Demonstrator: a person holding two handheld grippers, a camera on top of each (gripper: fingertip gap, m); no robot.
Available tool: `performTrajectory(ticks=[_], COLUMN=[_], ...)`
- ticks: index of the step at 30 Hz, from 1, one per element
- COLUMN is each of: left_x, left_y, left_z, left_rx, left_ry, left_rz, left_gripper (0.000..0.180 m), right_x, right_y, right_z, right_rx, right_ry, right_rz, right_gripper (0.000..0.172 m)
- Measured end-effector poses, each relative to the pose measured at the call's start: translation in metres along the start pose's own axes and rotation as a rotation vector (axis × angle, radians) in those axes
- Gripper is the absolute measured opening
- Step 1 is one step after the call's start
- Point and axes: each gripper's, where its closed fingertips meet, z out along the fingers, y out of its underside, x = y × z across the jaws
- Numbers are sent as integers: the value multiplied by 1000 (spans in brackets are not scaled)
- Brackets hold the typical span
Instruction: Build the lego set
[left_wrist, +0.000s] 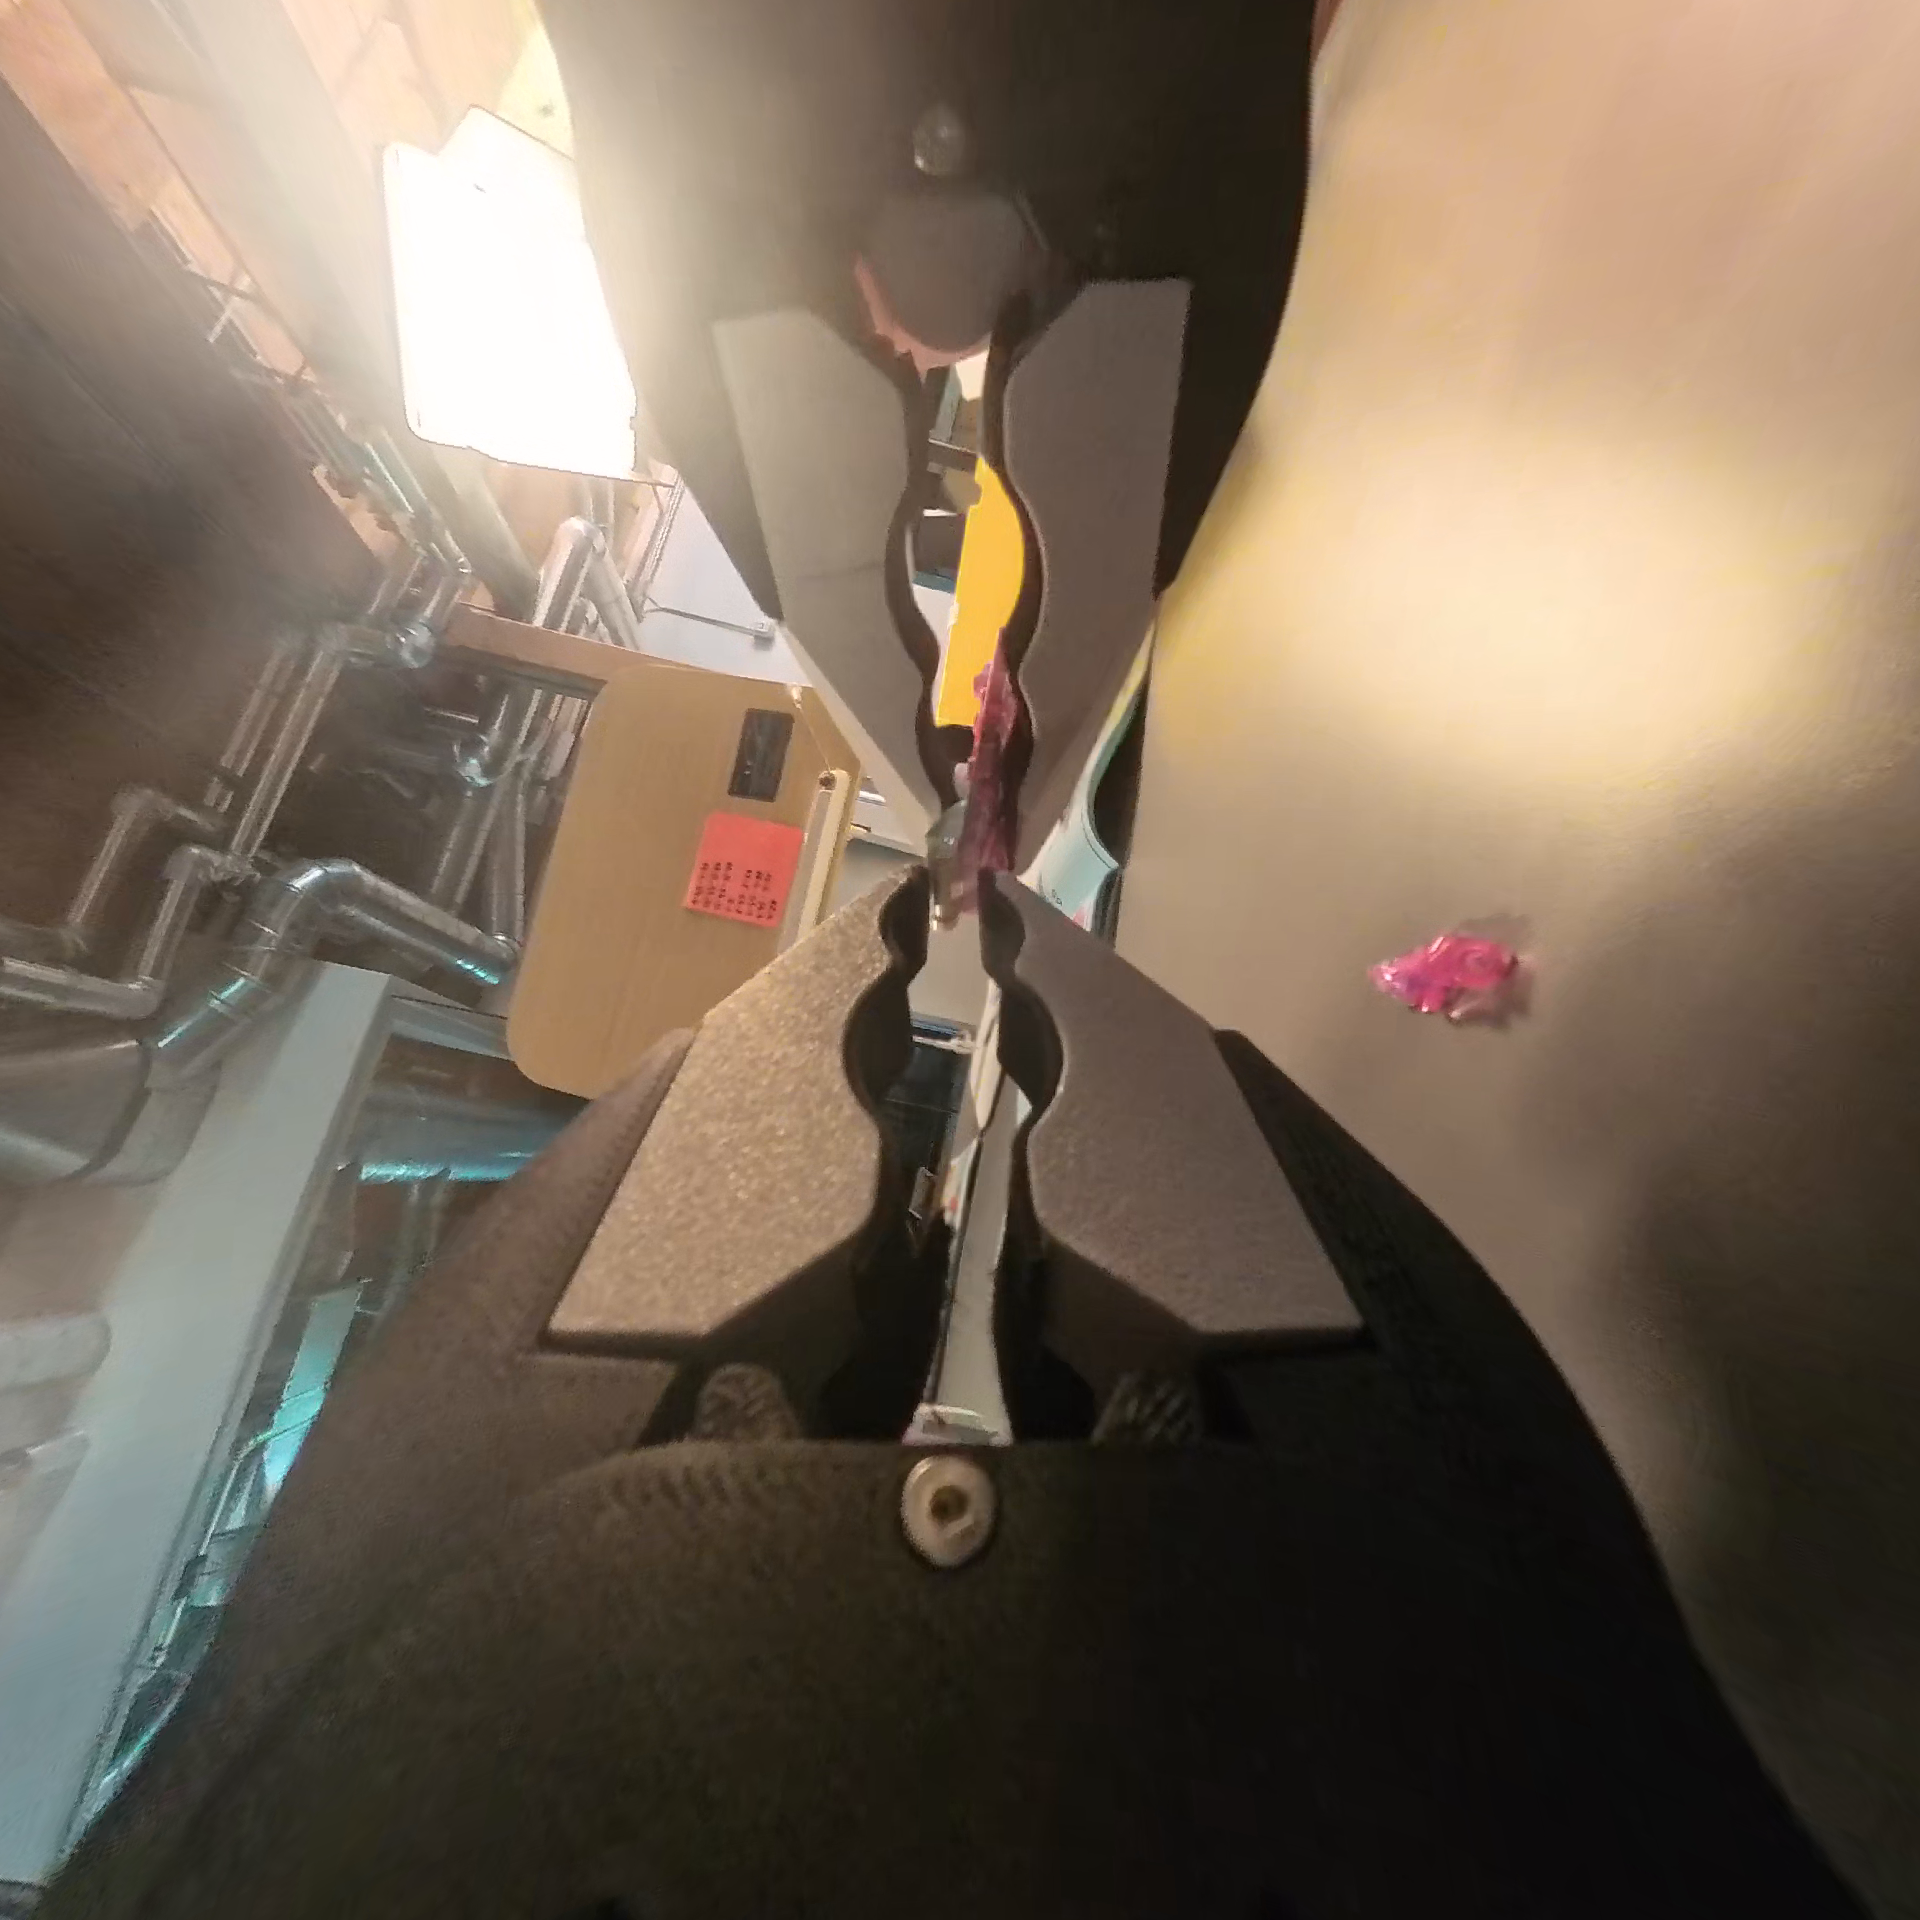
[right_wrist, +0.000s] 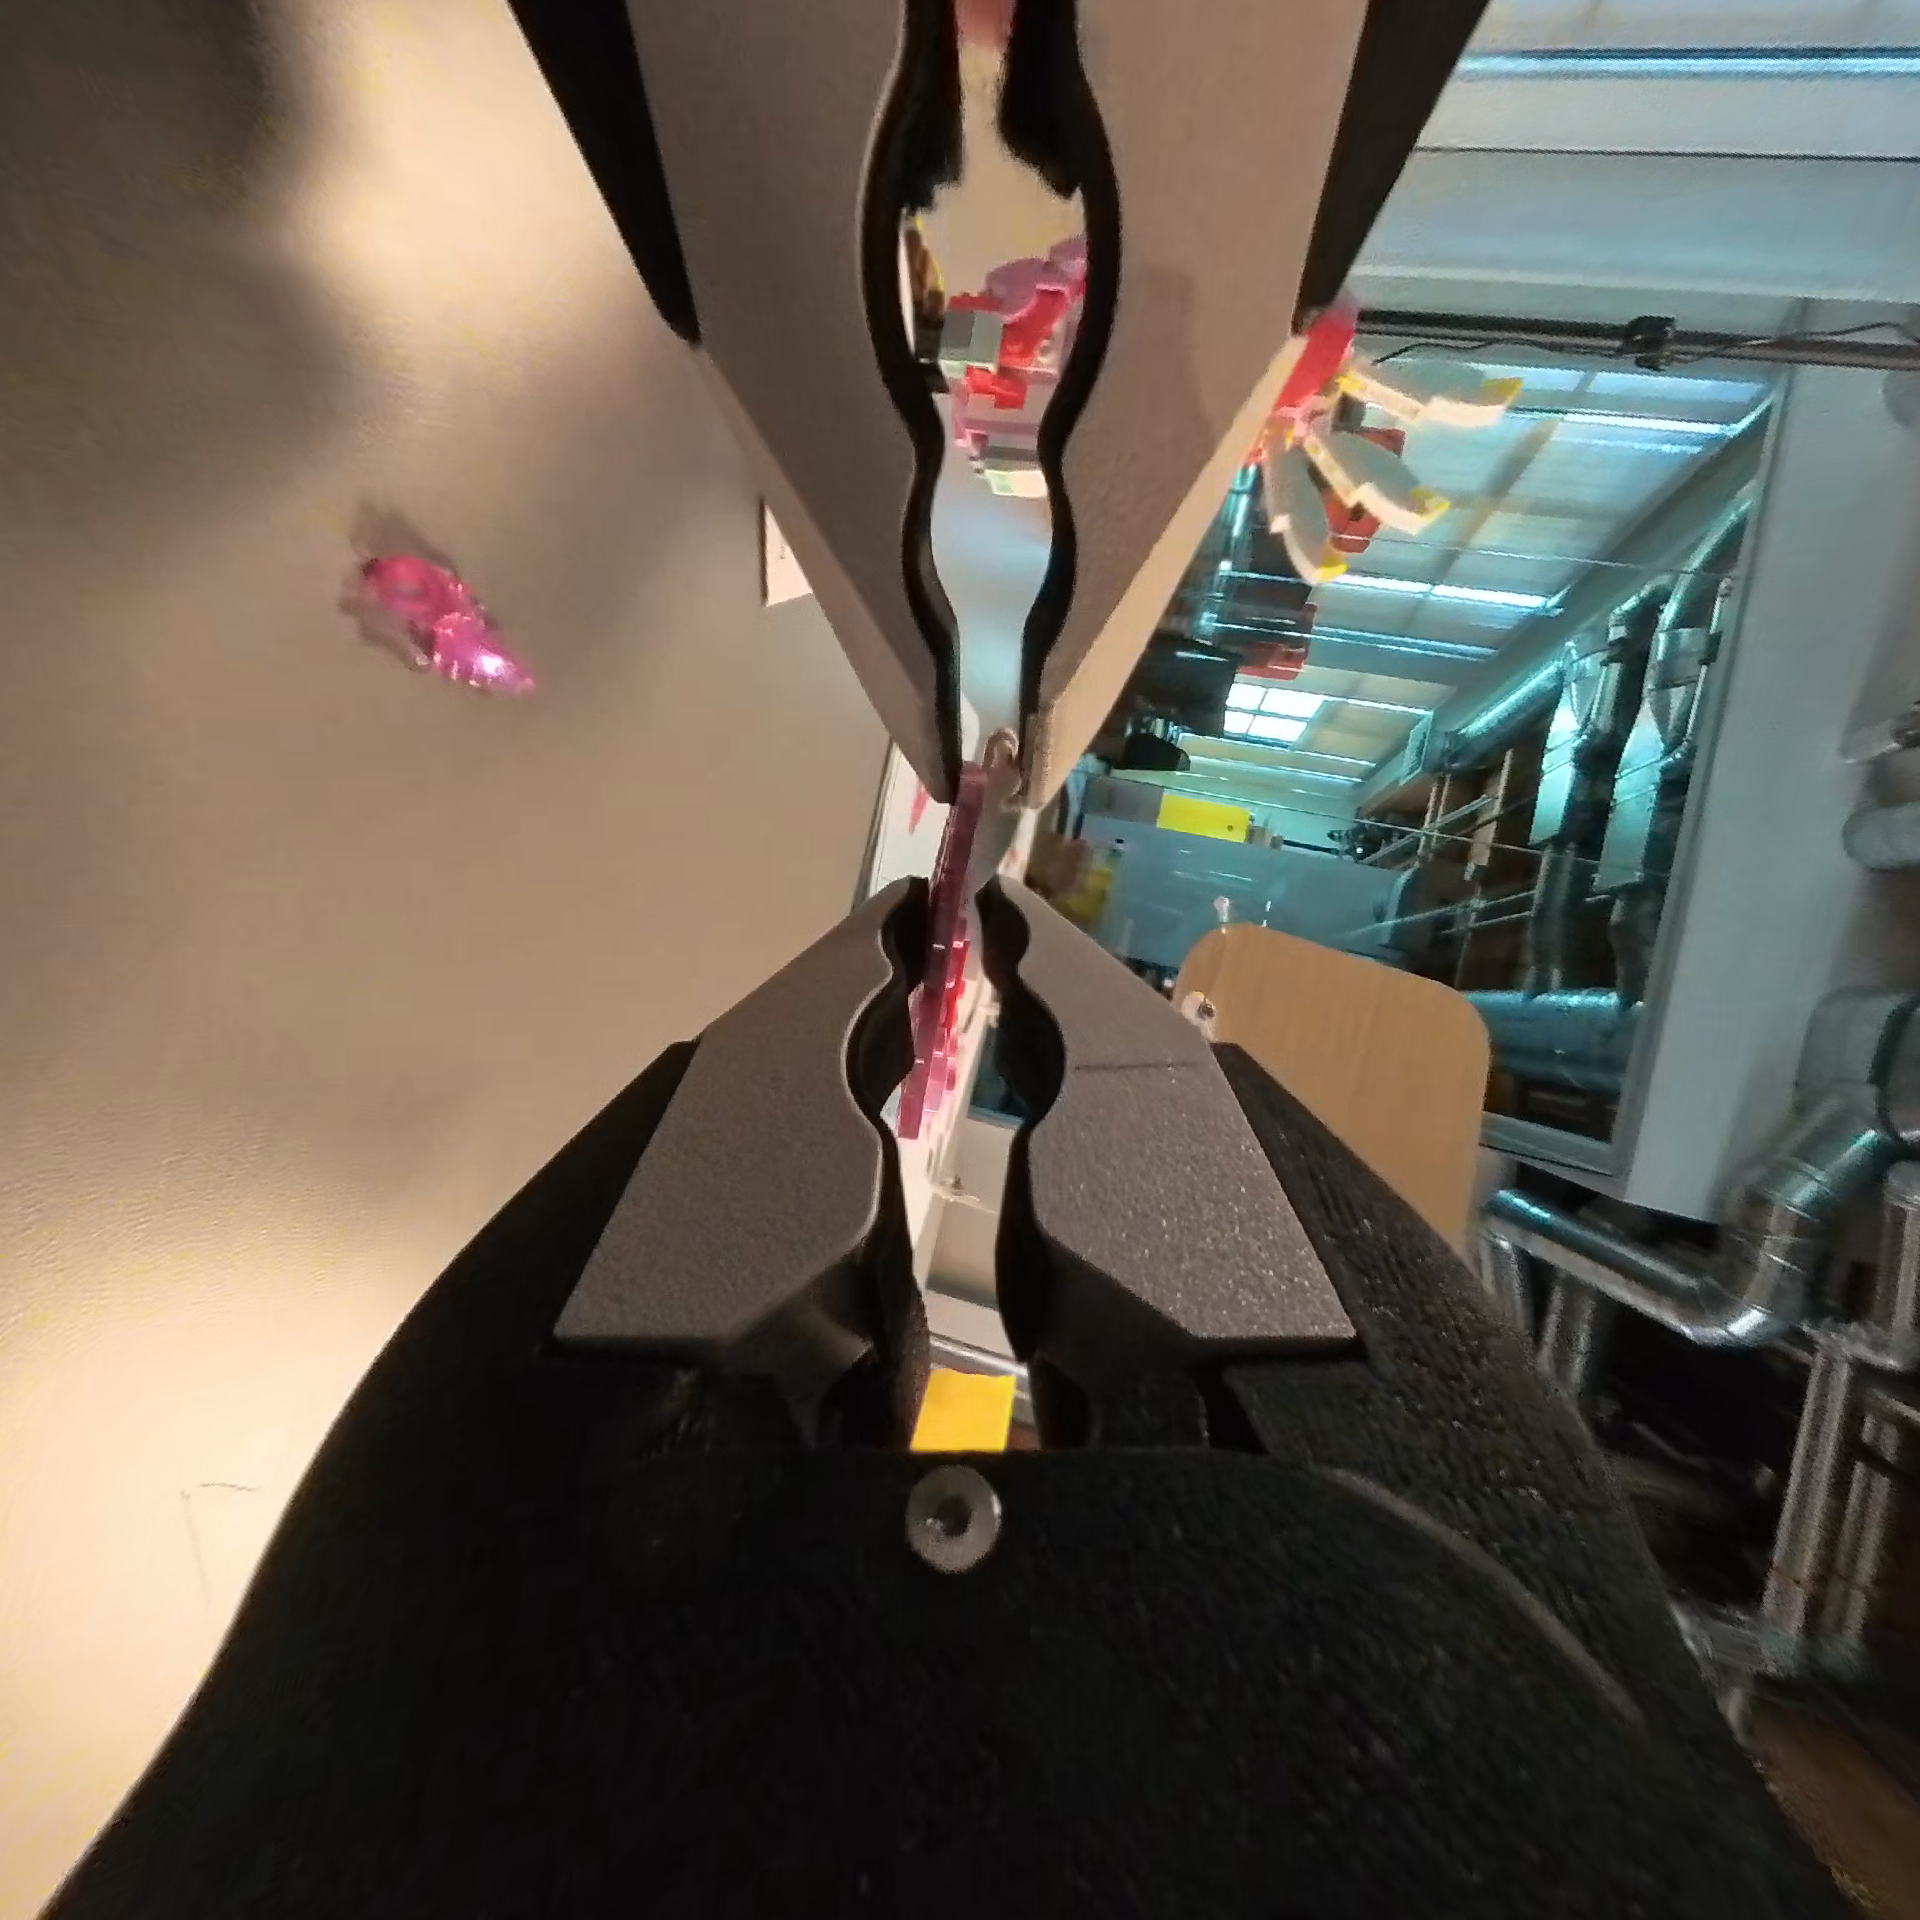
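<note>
The two grippers are met tip to tip over a beige table, and a thin pink plate with small studs is stretched between them.

In the right wrist view, the right gripper is seen clenched on the pink plate: the plate runs edge-on down the narrow slot between its wavy dark fingers, and the tips are closed against it. Directly opposite, the left gripper is seen reaching in from the top, its tips nipped on a small grey metal piece at the far end of the plate.

In the left wrist view, the left gripper is seen nearly closed, with the grey metal piece and the end of the pink plate pinched at its tips. The right gripper is seen facing it from above, closed on the plate.

A second pink piece, glossy and translucent, lies on the table well apart from the grippers, to their side. Beyond the plate, behind the left gripper in the right wrist view, a cluster of red, pink, grey and white bricks is seen. A wooden chair back with a red sticker and silver ducts are seen beyond the table edge.
</note>
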Motion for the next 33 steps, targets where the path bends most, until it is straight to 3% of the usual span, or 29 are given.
performTrajectory(ticks=[8, 11, 12, 13, 15, 25, 27, 33], left_x=[8, 7, 4, 3, 1, 4, 2, 10], left_y=[1, 2, 3, 5, 11, 7, 7, 8], left_z=[0, 1, 1, 2, 2, 0, -1, 0], left_rx=[-7, -5, -12, -18, -30, 70, 75, 61], left_ry=[40, 42, 37, 33, 41, 149, 144, 168], left_rz=[6, -19, -40, -60, -101, -342, -356, -311], left_gripper=[8, 8, 8, 8, 8, 8, 8, 8], right_x=[-8, -8, -6, -6, -6, -5, -6, -13], right_y=[0, -1, -1, 1, 8, 0, -1, 0], right_z=[1, 1, 0, 0, 0, -3, -3, -2], right_rx=[-27, 21, 36, 36, 11, 72, 77, 70], right_ry=[-40, -65, -75, -96, -136, -199, -211, -221], right_rz=[-29, 114, 188, 244, 334, 329, 309, 238], right_gripper=[8, 9, 12, 33, 47, 16, 9, 8])
